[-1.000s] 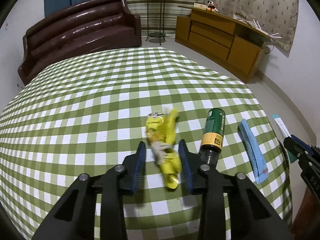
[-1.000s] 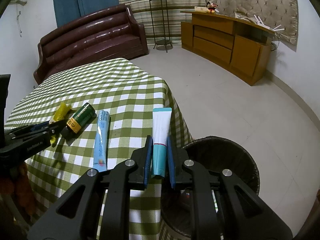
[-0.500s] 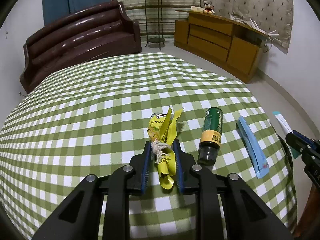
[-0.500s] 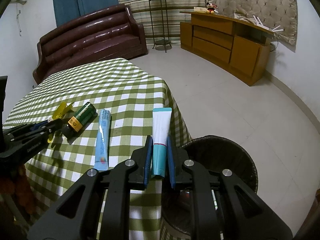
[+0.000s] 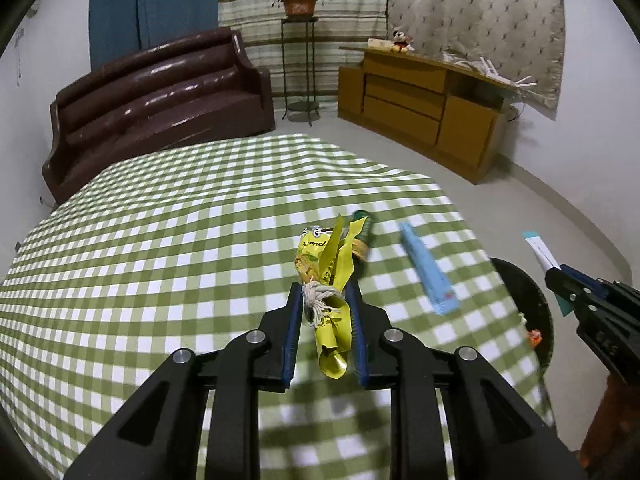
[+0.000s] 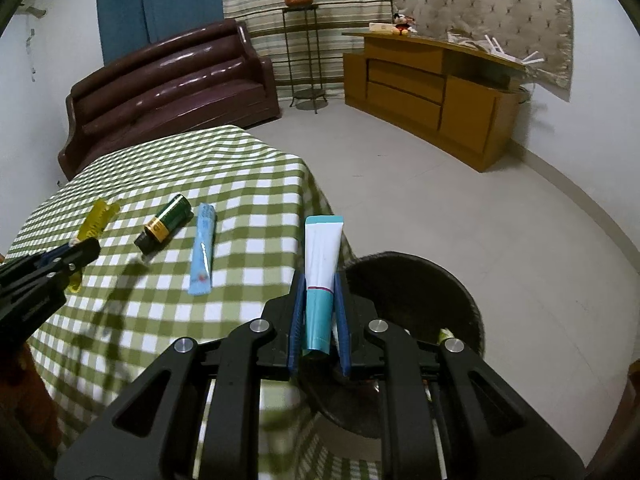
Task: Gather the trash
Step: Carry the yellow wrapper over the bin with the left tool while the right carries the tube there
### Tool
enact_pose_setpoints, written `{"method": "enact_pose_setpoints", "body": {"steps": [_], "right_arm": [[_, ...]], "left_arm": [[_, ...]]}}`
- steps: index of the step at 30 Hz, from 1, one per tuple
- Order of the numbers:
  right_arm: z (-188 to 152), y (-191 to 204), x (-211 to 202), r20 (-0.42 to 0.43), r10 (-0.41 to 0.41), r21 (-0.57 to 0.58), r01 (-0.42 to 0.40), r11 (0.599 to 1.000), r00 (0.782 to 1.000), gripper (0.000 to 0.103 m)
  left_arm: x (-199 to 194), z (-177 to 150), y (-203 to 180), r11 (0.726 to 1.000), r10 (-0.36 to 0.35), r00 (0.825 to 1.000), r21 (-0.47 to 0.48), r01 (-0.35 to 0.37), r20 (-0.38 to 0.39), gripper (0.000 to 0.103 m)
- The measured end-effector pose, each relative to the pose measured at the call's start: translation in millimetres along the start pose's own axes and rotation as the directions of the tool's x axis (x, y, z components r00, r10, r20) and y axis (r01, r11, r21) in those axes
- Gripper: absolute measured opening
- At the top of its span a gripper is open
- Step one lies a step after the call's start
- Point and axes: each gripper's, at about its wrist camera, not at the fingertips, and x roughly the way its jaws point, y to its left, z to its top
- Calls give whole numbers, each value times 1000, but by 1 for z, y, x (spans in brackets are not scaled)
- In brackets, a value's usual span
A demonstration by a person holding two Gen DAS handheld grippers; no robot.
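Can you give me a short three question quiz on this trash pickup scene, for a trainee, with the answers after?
1. True or false: the left gripper is shut on the yellow wrapper.
2. What does the right gripper hold? A) green bottle B) white and teal tube C) blue sachet
3. Fill in: the two pieces of trash lying loose on the checked tablecloth are the green bottle and the ____.

Key:
1. True.
2. B, the white and teal tube, above the rim of the dark bin.
3. The blue sachet.
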Motion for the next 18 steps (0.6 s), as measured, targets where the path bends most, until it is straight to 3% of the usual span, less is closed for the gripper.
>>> {"method": "enact_pose_setpoints", "body": {"steps": [18], "right_arm": [[-17, -47, -36, 31, -112, 58, 110, 992, 993, 15]], "left_arm": [[-14, -11, -99, 988, -117, 992, 108, 112, 44, 23]]}}
